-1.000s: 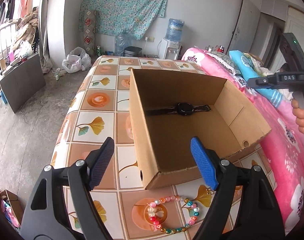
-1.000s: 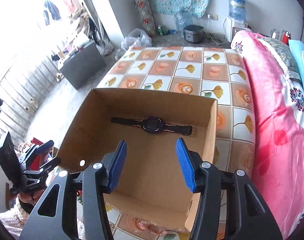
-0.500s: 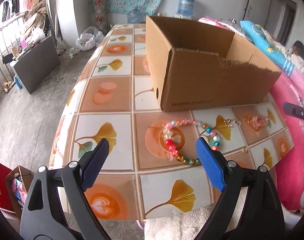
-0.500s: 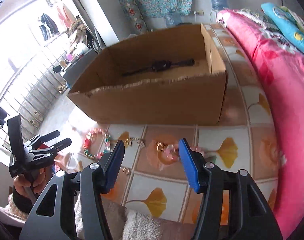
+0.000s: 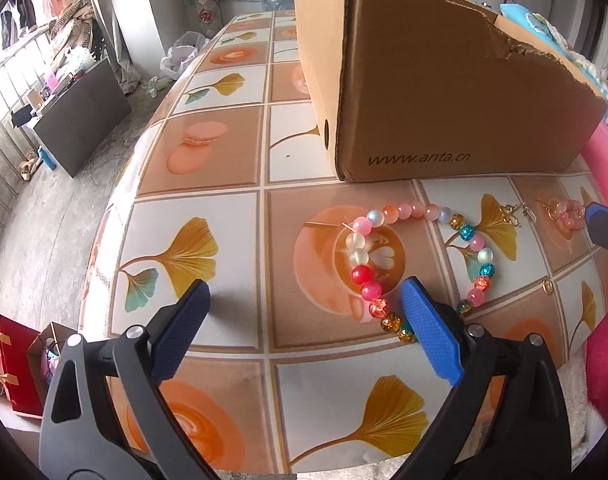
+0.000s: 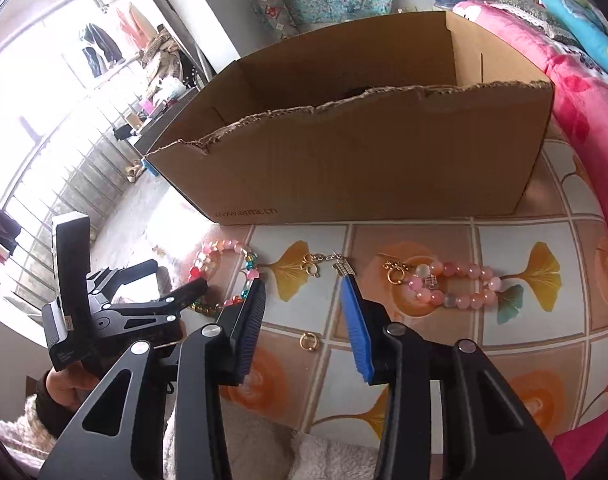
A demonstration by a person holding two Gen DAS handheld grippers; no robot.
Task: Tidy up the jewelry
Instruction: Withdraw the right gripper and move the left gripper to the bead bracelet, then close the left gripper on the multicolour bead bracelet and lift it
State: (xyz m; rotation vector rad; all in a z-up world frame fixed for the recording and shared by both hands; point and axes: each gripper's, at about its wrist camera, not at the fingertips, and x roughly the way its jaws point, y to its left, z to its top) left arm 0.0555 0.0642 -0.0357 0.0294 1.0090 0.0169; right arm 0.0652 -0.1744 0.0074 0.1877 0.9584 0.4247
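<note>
The left gripper (image 5: 304, 300) is being held low over the tiled table (image 5: 208, 152), its jaws being opened wide with nothing between them; only bare tabletop lies in the gap. The multicoloured bead bracelet (image 5: 420, 264) is lying just ahead and to the right of that gripper, its near arc passing beside the right-hand pad, so the jaws are judged to be off-centre for a pick. The right gripper (image 6: 304, 308) is being closed partway, and its pads are pressing on nothing: the small gold ring (image 6: 309, 342) is lying on the table below and between them, and the gold clasp chain (image 6: 324, 265) is lying just beyond the tips. The pink bead bracelet (image 6: 448, 284) is resting to the right of that gripper, apart from it. The cardboard box (image 6: 364, 160) is standing directly behind all the pieces, open at the top. For a sound pick, the left gripper is best shifted right until one run of beads sits squarely between the pads, then closed slowly so the round beads are not squeezed out sideways. The ring is judged hard to pinch flat; the pads would need to be brought right down to the table. The torn box rim should be cleared on the lift.
</note>
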